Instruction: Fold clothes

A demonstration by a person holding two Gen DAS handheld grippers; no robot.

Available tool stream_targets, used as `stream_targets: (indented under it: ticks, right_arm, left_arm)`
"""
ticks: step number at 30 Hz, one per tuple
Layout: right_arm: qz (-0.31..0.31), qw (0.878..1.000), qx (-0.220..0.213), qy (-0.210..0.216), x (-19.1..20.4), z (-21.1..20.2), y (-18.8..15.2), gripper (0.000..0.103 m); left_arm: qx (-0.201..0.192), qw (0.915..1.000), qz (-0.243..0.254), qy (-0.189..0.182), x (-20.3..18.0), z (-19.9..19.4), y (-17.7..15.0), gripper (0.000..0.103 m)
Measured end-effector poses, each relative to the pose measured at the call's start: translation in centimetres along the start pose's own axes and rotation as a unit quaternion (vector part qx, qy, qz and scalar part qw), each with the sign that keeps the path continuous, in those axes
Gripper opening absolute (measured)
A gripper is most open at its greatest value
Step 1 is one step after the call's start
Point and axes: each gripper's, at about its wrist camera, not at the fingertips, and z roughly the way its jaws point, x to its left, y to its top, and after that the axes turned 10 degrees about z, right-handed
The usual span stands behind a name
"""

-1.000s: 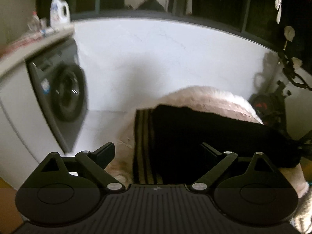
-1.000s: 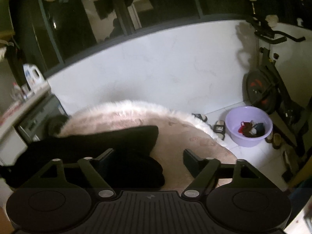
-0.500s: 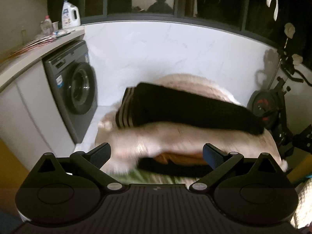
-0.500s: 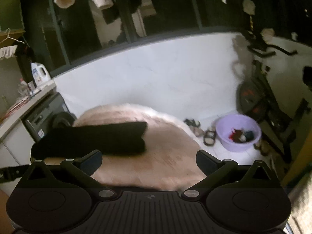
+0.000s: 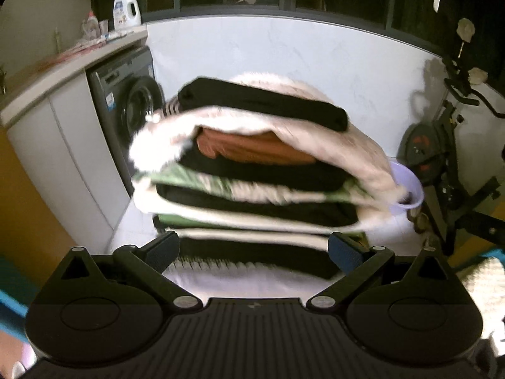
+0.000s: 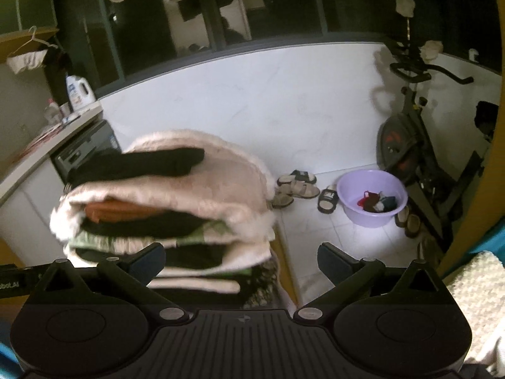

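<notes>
A tall stack of folded clothes [image 5: 252, 195] stands right in front of both cameras. On the very top lies a folded black garment [image 5: 265, 104], and it rests on a fluffy pink blanket [image 5: 331, 145] that wraps over the upper part of the stack. Under the blanket there is an orange piece [image 5: 252, 148], then black, green and cream layers, all a bit blurred. The left claw [image 5: 254, 249] is wide apart and holds nothing; its two tips sit low in front of the bottom of the stack. The right claw [image 6: 241, 257] is also wide apart and empty. In the right view the stack [image 6: 164, 208] is on the left side, with the left tip in front of it and the right tip over bare floor. What the stack stands on is hidden. Behind it, on the left, is a dark washing machine [image 5: 126, 104] under a white desk [image 5: 72, 63] with a detergent bottle [image 5: 126, 9] on it. On the tiled floor [image 6: 347, 237] sits a purple basin [image 6: 372, 202] with small things inside, and some sandals [image 6: 300, 186] lie beside it. An exercise bike [image 6: 410, 148] stands by the white wall on the right.
</notes>
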Motion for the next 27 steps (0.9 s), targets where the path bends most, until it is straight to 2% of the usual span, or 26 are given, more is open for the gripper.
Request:
stream_targets:
  ticks: [3, 8, 14, 18, 27]
  right_arm:
    - [-0.011, 1.0, 0.012, 0.002, -1.0, -1.9, -1.2, 0.102]
    - [-0.021, 1.0, 0.024, -0.001, -1.3, -4.3, -3.1, 0.102]
    - [-0.022, 0.999, 0.031, -0.005, -0.3, -6.8, -5.7, 0.102]
    - [-0.006, 0.999, 0.036, -0.02, 0.6, -8.4, -8.0, 0.102]
    - [-0.001, 0.994, 0.063, -0.084, 4.4, -12.7, -15.6, 0.102]
  left_arm:
    - [0.008, 0.9999, -0.006, 0.002, -0.8, -2.0, -1.9, 0.102]
    - [0.019, 0.9994, 0.014, 0.026, -2.0, -3.8, -4.0, 0.102]
    - [0.035, 0.9994, -0.001, -0.004, -1.4, -5.4, -6.4, 0.102]
    - [0.043, 0.999, 0.007, -0.01, -0.2, -6.4, -8.4, 0.102]
    - [0.073, 0.9964, 0.027, -0.033, 2.9, -8.4, -13.2, 0.102]
